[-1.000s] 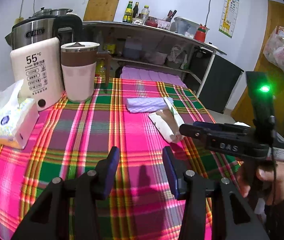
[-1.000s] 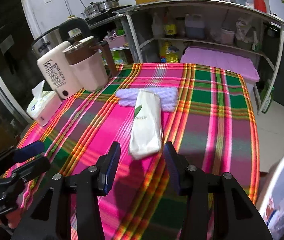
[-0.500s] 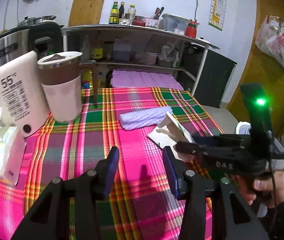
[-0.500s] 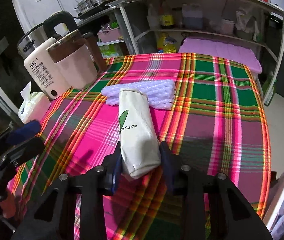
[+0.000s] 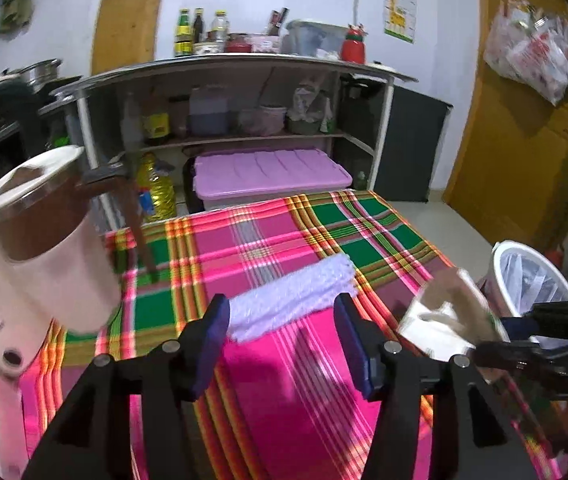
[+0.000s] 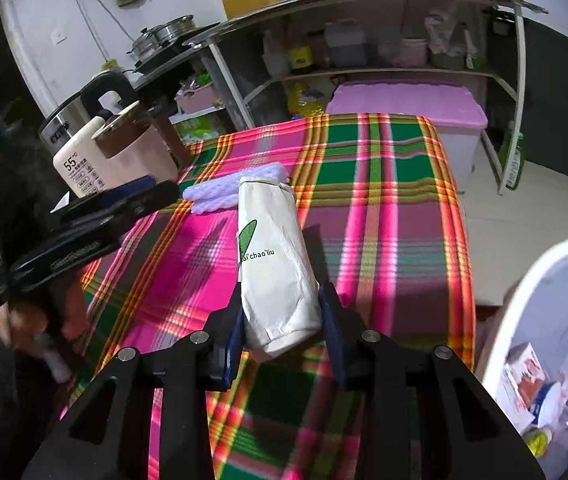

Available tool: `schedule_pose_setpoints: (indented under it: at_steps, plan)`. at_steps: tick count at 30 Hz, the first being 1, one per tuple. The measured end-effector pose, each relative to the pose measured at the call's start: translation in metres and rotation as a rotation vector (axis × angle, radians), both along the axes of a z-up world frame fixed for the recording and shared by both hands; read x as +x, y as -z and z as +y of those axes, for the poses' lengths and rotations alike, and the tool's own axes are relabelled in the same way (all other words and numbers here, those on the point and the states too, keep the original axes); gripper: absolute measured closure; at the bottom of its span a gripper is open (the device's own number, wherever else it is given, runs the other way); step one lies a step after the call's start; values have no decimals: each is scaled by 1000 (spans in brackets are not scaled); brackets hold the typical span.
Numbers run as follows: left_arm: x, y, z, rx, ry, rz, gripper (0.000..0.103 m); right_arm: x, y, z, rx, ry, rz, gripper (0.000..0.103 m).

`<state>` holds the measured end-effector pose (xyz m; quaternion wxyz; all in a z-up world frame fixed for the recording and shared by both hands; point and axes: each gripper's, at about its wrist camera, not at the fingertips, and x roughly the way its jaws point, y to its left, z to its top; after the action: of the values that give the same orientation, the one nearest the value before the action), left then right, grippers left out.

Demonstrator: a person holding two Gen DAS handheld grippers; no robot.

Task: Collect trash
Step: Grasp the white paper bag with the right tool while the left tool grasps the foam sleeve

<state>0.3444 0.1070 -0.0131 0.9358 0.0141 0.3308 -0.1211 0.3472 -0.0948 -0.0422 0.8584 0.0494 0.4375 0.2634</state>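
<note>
The right hand-held gripper point(image 6: 282, 322) is clamped on a white paper bag point(image 6: 274, 256) with a green leaf mark, both pads pressed against its lower sides; the bag's far end reaches over the plaid-covered desk point(image 6: 383, 208) toward a white foam net sleeve point(image 6: 220, 194) lying on the cloth. The left hand-held gripper point(image 5: 282, 344) has its jaws opening, about half wide, with nothing gripped; the foam sleeve point(image 5: 291, 296) lies just beyond its fingertips. A white trash bin point(image 6: 543, 320) lined with a plastic bag stands on the floor beside the desk's right edge. A pink kettle point(image 6: 136, 152) stands at the desk's far left.
</note>
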Motion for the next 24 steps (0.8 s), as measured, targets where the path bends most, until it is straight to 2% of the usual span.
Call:
schedule_pose_setpoints:
  at_steps: [5, 7, 10, 13, 14, 18, 24]
  plan:
    - [28, 11, -2, 29, 53, 18, 42, -2, 5, -10, 7, 8, 15, 66]
    - [38, 18, -3, 27, 93, 52, 39, 0, 7, -13, 11, 10, 20, 66]
    - [51, 30, -4, 51, 95, 118, 39, 2, 8, -15, 16, 11, 24, 66]
    - [49, 30, -8, 76, 102, 114, 40, 4, 9, -16, 20, 12, 26, 66]
    - [48, 30, -12, 95, 99, 114, 41, 5, 9, -16, 22, 12, 26, 66]
    - [42, 34, -20, 159, 50, 127, 62, 3, 9, -18, 25, 15, 19, 66]
    - [24, 23, -21, 112, -8, 137, 80, -3, 0, -24, 28, 28, -3, 66]
